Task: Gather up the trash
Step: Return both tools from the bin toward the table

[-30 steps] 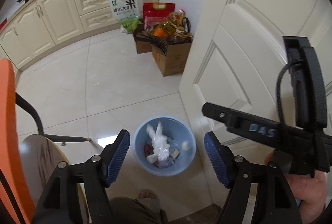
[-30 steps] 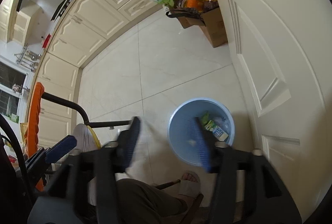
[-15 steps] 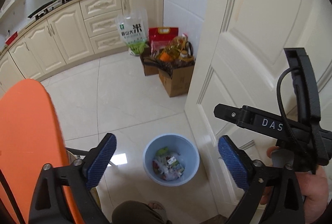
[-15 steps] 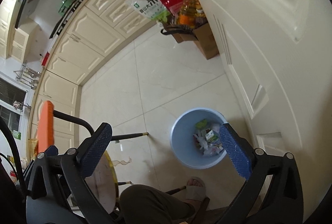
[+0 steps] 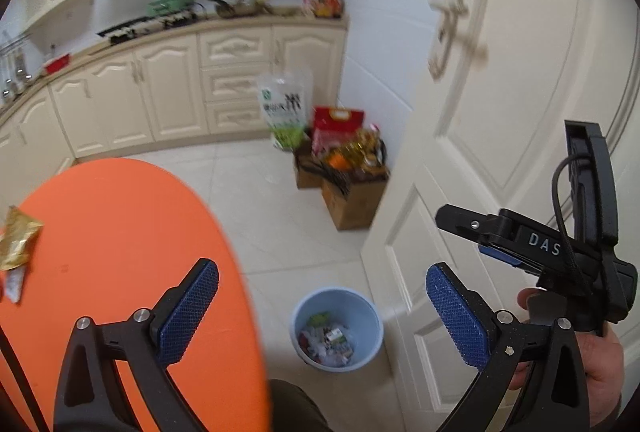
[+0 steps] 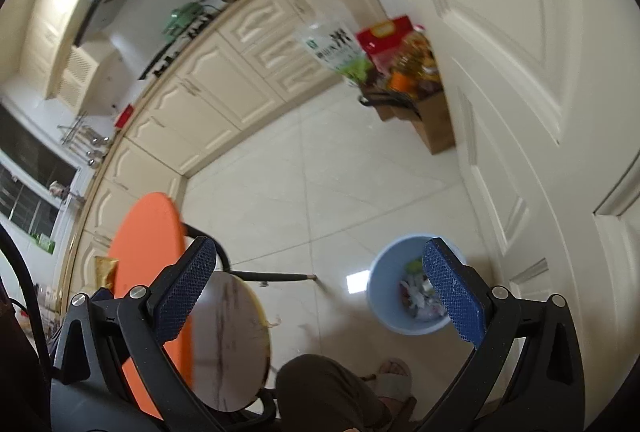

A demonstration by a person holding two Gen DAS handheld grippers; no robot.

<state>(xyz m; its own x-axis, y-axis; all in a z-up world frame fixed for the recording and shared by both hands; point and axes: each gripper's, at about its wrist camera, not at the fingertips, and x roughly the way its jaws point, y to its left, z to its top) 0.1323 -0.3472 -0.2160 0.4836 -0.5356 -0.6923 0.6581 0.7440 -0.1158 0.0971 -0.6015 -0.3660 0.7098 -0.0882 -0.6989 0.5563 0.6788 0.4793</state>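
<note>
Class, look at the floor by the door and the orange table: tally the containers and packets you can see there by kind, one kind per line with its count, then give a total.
Blue bins: 1
Cardboard boxes: 2
Rice bags, white-and-green and red: 2
Gold wrappers on the orange table: 1
Total: 6

left gripper (image 5: 322, 306): jaws now spread wide, nothing between them
right gripper (image 6: 320, 290): likewise opened, empty
blue trash bin (image 5: 337, 328): smaller, farther below both grippers
</note>
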